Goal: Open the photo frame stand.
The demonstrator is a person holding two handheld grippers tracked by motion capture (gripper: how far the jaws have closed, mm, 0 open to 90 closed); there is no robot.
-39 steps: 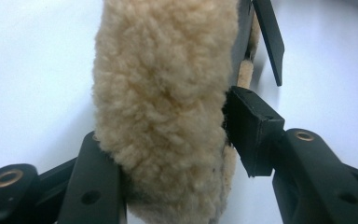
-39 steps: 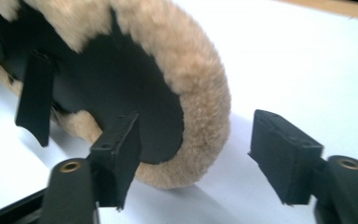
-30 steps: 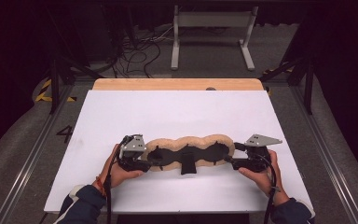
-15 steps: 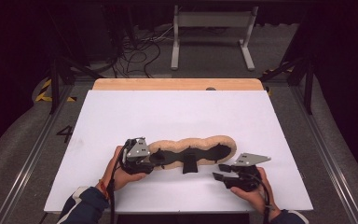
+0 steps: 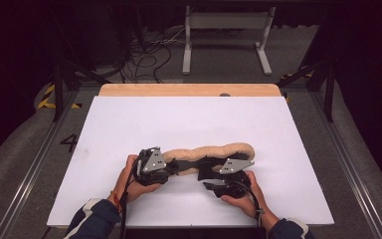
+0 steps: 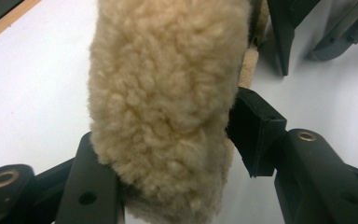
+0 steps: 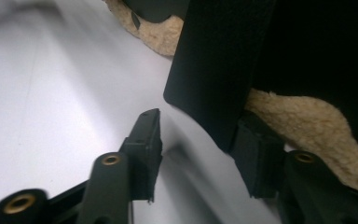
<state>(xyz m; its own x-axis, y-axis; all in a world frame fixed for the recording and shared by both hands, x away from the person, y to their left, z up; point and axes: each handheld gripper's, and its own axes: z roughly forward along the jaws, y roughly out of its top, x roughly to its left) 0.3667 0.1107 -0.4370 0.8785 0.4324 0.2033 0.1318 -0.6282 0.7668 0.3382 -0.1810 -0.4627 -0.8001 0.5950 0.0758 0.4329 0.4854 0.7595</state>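
left gripper (image 5: 171,168): it is clamping the near-left end of the fleece pad (image 5: 214,152), jaws pressing into the pile from both sides in the left gripper view (image 6: 168,140); the pile is bulging around the pads, so the grip looks firm.

right gripper (image 5: 214,180): its jaws have just been closing and are standing partly apart. in the right gripper view (image 7: 196,140) a black strap (image 7: 214,70) is hanging between them; one jaw is lying against the strap's edge, the other is standing clear over the white sheet (image 5: 189,124). the pads are not yet pressing on it.

location: the pad is lying across the near middle of the sheet, long axis running left to right, woolly side partly up, black backing and strap on the near side, between the two hands.

handling, as judged: the pad is looking light, soft and limp; it will be sagging and folding wherever it is unsupported, so two holds well apart are advisable. the fleece is compressing under the jaws and should not be slipping. the strap is thin and flat, likely smoother; it should be taken square across its width, close to where it joins the pad. nothing fragile.
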